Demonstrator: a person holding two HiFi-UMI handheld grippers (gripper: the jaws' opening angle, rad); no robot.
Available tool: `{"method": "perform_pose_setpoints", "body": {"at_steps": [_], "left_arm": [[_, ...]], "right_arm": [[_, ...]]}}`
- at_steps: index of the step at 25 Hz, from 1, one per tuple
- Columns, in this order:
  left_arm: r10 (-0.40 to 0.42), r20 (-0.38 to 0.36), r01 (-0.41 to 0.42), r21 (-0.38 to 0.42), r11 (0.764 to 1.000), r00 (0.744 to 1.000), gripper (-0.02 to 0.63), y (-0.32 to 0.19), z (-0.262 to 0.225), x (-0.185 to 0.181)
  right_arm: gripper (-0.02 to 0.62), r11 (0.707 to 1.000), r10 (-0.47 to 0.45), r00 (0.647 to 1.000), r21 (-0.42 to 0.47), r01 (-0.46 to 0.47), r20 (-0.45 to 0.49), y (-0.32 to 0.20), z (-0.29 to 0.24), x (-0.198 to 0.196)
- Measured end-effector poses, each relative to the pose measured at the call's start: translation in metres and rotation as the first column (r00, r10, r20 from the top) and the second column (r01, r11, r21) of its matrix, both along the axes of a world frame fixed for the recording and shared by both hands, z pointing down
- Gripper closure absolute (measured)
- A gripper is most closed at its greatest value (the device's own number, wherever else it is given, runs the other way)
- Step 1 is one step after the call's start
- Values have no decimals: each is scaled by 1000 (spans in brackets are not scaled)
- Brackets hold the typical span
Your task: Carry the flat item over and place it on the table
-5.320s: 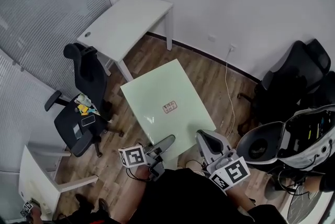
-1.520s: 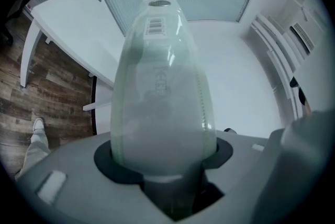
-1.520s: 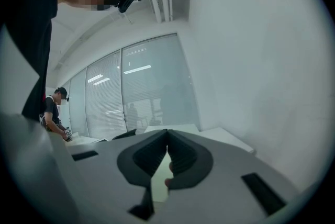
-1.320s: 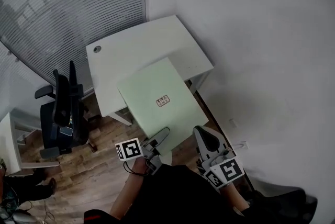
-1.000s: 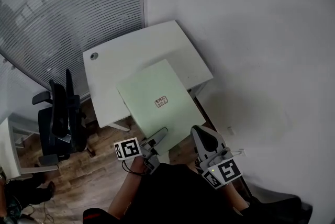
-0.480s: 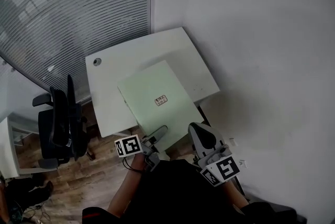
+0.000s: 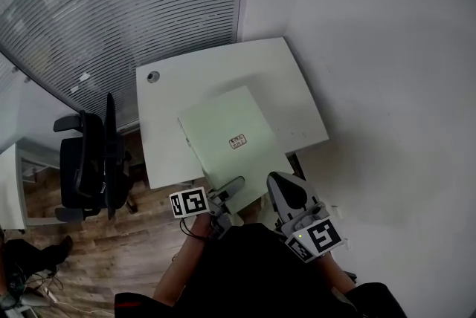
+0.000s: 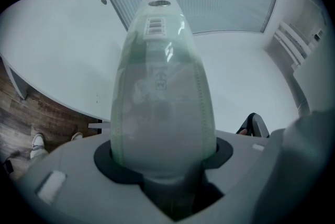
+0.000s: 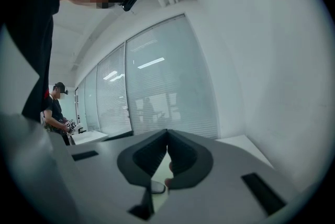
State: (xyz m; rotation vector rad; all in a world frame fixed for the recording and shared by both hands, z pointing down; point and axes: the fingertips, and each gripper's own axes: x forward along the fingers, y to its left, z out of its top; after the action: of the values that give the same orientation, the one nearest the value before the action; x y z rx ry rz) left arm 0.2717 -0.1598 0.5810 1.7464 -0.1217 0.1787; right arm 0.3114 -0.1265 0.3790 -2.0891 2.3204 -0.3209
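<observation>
The flat item is a pale green panel (image 7: 223,119) with a small label near its middle. I hold it level by its near edge, above the white table (image 7: 223,71) that stands against the wall. My left gripper (image 7: 227,190) is shut on the near left part of that edge, and my right gripper (image 7: 286,194) on the near right part. In the left gripper view the panel (image 8: 162,87) runs away from the left gripper (image 8: 163,157) over the tabletop (image 8: 52,55). In the right gripper view only a thin pale sliver shows inside the right gripper (image 9: 167,152).
A black office chair (image 7: 93,160) stands on the wood floor (image 7: 141,235) left of the table. Glass with blinds (image 7: 111,4) runs behind the table and a white wall (image 7: 372,49) flanks its right. Another person (image 9: 56,108) stands far off.
The panel has travelled from the middle of the room to the white table. Over the last second it has moved further over the tabletop, and both grippers keep their hold.
</observation>
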Motion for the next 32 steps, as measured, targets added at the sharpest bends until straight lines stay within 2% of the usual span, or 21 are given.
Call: {"method": "perform_pose_setpoints", "body": {"at_steps": [7,16,24,32], "left_arm": [[-62,27,63,-5,998,998,324,-14,10,14],[-173,33,174,-22,984,984,324,-34,41,37],[-279,67,283,-56,958,958,325,-47,65,55],[-339,130,349,-70,934,932,324,-47,88,71]], "right_arm": [[595,990,-141,990,0,141,-21,-34,-8,6],[595,956,-294,955,-12,295,23,-73,3,21],[595,904,-425,905,-45,426,24,-95,14,36],[595,845,-529,847,-55,531,48,-106,19,51]]}}
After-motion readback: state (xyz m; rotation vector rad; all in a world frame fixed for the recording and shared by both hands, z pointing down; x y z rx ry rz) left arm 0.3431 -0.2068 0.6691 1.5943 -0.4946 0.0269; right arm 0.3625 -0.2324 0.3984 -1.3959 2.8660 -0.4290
